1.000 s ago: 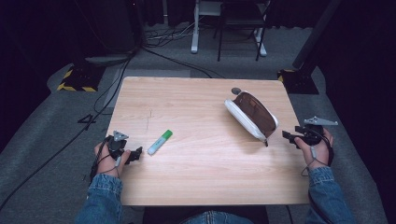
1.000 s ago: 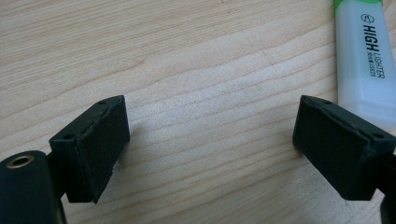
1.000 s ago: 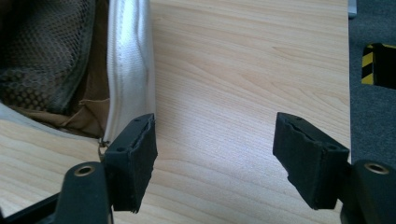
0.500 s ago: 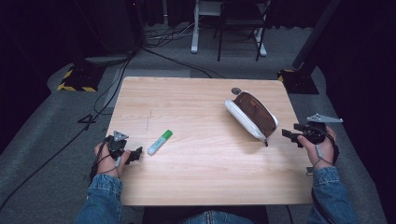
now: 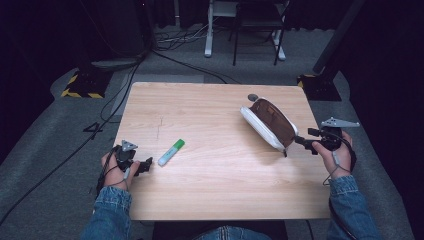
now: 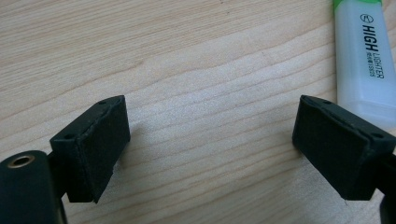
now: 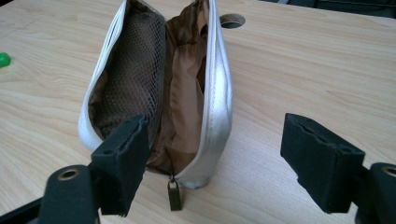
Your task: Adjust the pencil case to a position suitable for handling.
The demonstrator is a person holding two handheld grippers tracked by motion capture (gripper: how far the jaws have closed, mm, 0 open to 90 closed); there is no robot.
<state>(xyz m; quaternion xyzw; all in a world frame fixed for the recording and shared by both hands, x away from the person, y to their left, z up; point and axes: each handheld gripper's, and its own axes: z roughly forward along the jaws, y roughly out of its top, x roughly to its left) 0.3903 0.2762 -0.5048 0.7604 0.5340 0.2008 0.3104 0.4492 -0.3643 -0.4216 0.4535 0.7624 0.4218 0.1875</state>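
Pouch (image 5: pixel 269 121): silver, zip open, soft and light, likely to sag; near bench (image 5: pixel 210 200) right edge; take at a rim.
Highlighter (image 5: pixel 171 152): light, stiff, slick; near left edge; grip across barrel.
Right tongs (image 5: pixel 302 141): just widened, empty.
Left tongs (image 5: pixel 146 164): open, empty.

Right gripper (image 5: pixel 300 141) just opened its jaws wider, nothing pinched between them, and the hand lifted a bit off the table's (image 5: pixel 210 200) right edge, just clear of the pouch's (image 5: pixel 267 122) near end.
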